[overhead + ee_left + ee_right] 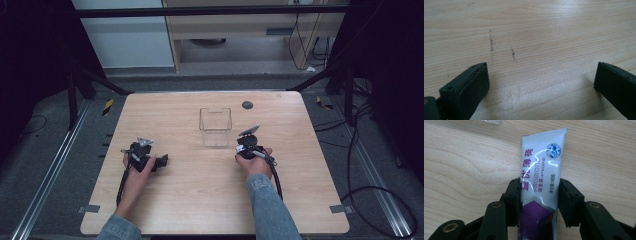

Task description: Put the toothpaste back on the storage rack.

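A white and purple toothpaste tube (540, 172) lies flat on the wooden table (200, 200), its crimped end pointing away from the camera. My right gripper (539, 187) is shut on it, both black pads pressing the tube's sides at mid-length. In the high view the right gripper (248, 145) sits just right of a clear plastic box. My left gripper (162, 161) rests low at the table's left with its jaws pointing right; in its own view the left gripper (541, 75) stands wide open over bare wood with nothing between the pads.
A clear, empty plastic box (215, 126) stands upright at the table's middle back. A small dark round disc (247, 105) lies near the far edge. Cables trail from both grippers along the forearms. Faint dark scuff marks (491, 43) streak the wood.
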`<state>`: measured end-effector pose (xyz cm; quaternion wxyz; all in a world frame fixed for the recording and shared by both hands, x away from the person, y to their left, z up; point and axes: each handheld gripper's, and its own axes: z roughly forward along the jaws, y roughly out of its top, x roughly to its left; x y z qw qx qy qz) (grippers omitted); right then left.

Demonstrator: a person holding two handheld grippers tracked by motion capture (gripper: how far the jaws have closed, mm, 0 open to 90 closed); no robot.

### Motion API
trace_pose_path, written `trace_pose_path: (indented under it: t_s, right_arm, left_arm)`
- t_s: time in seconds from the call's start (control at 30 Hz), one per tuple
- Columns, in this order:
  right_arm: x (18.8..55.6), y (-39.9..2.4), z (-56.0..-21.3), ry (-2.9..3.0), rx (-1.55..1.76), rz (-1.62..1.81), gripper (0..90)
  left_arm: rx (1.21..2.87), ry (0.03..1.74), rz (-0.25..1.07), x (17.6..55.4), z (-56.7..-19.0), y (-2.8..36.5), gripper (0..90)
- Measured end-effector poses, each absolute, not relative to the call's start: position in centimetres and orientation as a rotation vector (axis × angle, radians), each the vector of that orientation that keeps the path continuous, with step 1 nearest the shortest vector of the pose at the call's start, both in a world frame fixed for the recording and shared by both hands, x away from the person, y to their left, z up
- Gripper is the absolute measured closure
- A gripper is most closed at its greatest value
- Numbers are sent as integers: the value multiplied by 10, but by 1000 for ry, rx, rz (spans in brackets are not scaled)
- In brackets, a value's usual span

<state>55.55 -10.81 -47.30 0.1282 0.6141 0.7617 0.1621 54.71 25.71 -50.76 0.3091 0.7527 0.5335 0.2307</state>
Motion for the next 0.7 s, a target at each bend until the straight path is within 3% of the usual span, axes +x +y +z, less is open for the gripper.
trace_pose_path:
  t_s: [0.47,0.7]
  right_arm:
    - [554,-110,-469,2228,1783,500,616]
    - [553,-113,-466,2233,1779,515,723]
  left_arm:
    - [1990,1409,610,547,-508,257,0]
    - [1988,1408,610,547,-508,257,0]
